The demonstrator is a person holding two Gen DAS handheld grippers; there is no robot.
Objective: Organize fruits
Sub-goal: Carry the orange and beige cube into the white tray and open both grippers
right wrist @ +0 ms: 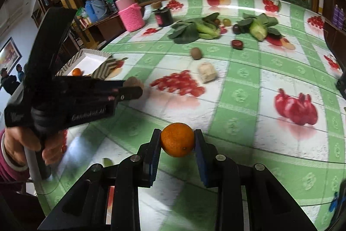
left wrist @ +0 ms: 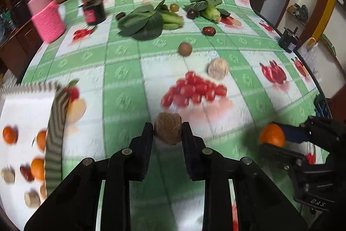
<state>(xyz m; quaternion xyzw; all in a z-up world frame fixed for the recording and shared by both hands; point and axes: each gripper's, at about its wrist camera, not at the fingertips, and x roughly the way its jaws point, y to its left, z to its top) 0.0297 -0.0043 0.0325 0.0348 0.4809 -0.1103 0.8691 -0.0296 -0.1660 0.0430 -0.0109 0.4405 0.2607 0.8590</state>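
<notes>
My left gripper (left wrist: 168, 133) is shut on a brown walnut (left wrist: 167, 129) and holds it above the tablecloth; it also shows in the right wrist view (right wrist: 134, 88). My right gripper (right wrist: 177, 142) is shut on an orange (right wrist: 177, 139); it shows at the right of the left wrist view (left wrist: 273, 140). A white tray with a striped rim (left wrist: 55, 122) at the left holds several oranges and other fruits; it also shows in the right wrist view (right wrist: 101, 70). Loose on the table lie a second walnut (left wrist: 218, 68), a kiwi (left wrist: 185, 49), a red date (left wrist: 209, 31), a dark plum (left wrist: 191, 13).
Two bunches of leafy greens (left wrist: 149, 21) (left wrist: 209, 8) lie at the back of the fruit-print tablecloth. A pink knitted jar (left wrist: 48, 21) and a dark jar (left wrist: 94, 11) stand at the back left. A small black box (left wrist: 288, 41) sits by the right edge.
</notes>
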